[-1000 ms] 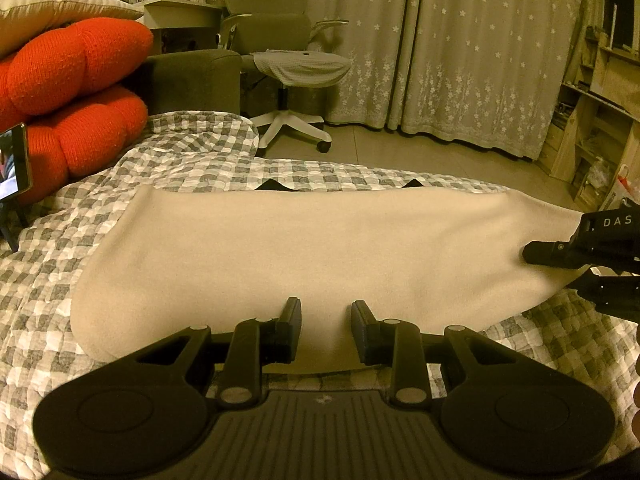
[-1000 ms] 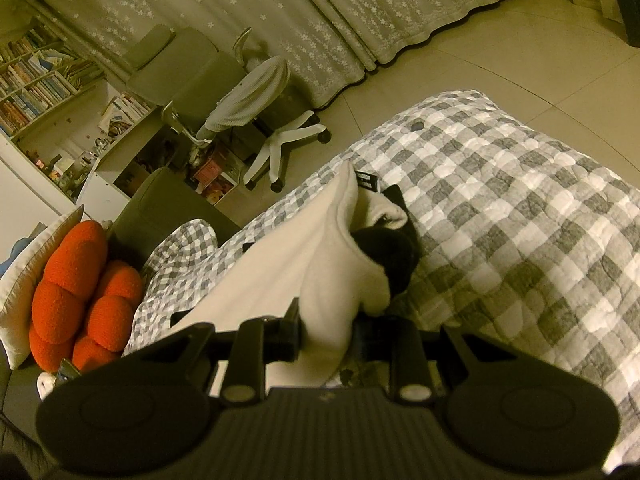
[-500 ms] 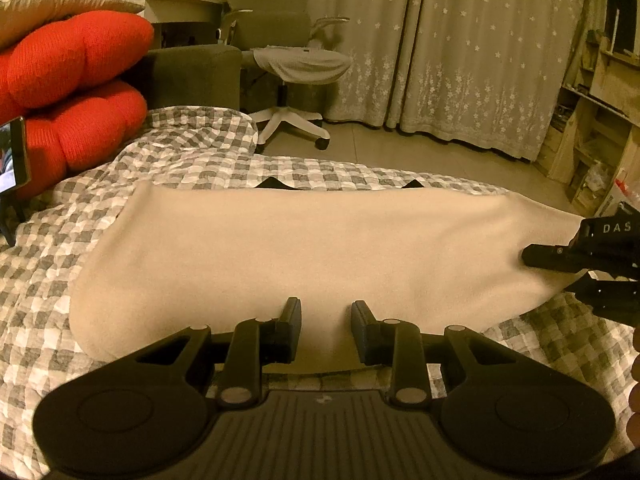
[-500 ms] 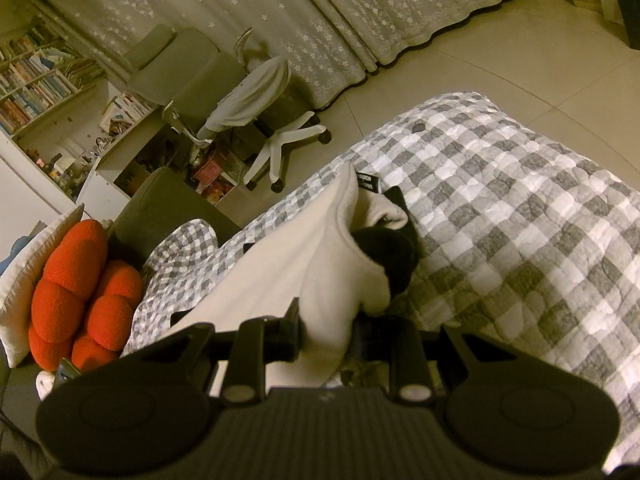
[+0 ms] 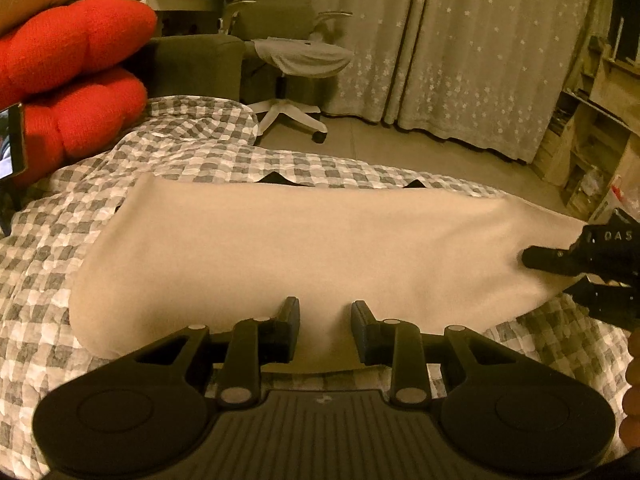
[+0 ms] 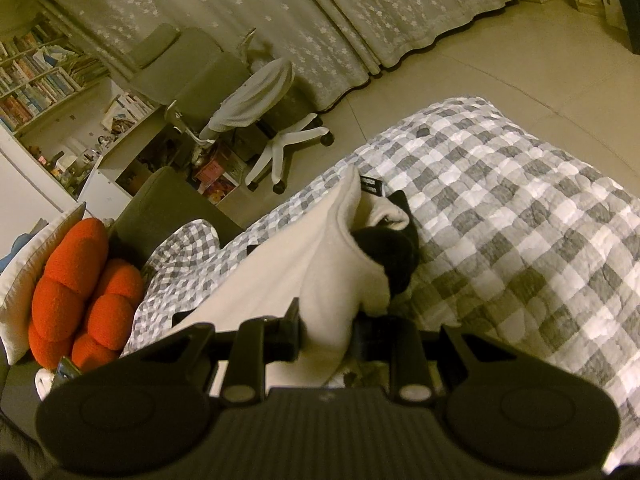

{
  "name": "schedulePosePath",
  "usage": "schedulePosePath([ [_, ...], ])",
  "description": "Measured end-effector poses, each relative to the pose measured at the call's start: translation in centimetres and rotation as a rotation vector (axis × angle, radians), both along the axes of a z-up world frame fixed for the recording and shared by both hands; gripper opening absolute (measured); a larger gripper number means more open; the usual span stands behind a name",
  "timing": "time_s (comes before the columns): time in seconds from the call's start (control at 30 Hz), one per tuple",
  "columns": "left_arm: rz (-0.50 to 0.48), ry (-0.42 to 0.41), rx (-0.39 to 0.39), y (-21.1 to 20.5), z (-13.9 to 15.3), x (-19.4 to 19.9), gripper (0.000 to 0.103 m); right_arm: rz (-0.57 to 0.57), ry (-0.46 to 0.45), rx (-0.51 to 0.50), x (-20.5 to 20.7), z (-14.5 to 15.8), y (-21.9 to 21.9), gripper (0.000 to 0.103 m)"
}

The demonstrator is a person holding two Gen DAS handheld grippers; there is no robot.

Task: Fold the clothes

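A cream garment (image 5: 300,240) lies spread flat across the grey checked bedspread (image 5: 60,260). My left gripper (image 5: 325,322) stands open over the garment's near edge, and flat cloth shows in the gap between its fingers. My right gripper (image 5: 560,276) holds the garment's right end, one finger above the cloth and one below. In the right wrist view the right gripper (image 6: 327,324) is shut on a raised bunch of the cream garment (image 6: 280,280). A black lining (image 6: 392,256) shows at that bunch's far end.
Red cushions (image 5: 80,80) and a phone (image 5: 14,140) sit at the left of the bed. An office chair (image 5: 296,52) draped with cloth stands beyond the bed before the curtains. Wooden shelves (image 5: 592,128) are at right. A hand (image 5: 632,380) shows at the right edge.
The left gripper has drifted slightly toward the cushions, which now look larger. The right gripper keeps its hold and has barely moved.
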State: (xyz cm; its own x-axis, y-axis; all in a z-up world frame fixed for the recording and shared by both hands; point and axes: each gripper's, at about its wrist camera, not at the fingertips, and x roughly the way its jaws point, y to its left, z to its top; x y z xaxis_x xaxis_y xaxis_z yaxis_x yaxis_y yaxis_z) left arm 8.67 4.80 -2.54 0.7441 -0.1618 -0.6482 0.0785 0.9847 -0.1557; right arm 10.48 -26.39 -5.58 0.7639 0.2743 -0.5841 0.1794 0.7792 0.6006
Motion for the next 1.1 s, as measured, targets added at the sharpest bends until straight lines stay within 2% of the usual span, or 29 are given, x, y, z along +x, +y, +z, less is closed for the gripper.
schedulePosePath([
  [0.5, -0.021, -0.01, -0.009, -0.9, 0.0, 0.0, 0.032, -0.003, -0.003, 0.001, 0.0, 0.0, 0.1, 0.022],
  [0.7, -0.029, -0.036, 0.06, -3.0, -0.3, 0.5, 0.033, -0.002, -0.003, 0.003, 0.0, -0.1, 0.1, 0.022],
  [0.8, -0.038, -0.032, 0.091, -3.6, -0.3, 1.8, 0.034, -0.002, -0.004, 0.002, 0.0, 0.1, 0.2, 0.022],
  [0.97, -0.008, 0.021, 0.018, -2.6, 0.1, 6.3, 0.035, -0.002, -0.002, 0.017, 0.1, 0.1, 0.0, 0.022],
  [1.1, 0.01, 0.059, 0.001, -2.6, 0.1, 9.6, 0.035, -0.003, -0.003, 0.024, 0.1, 0.1, -0.1, 0.022],
])
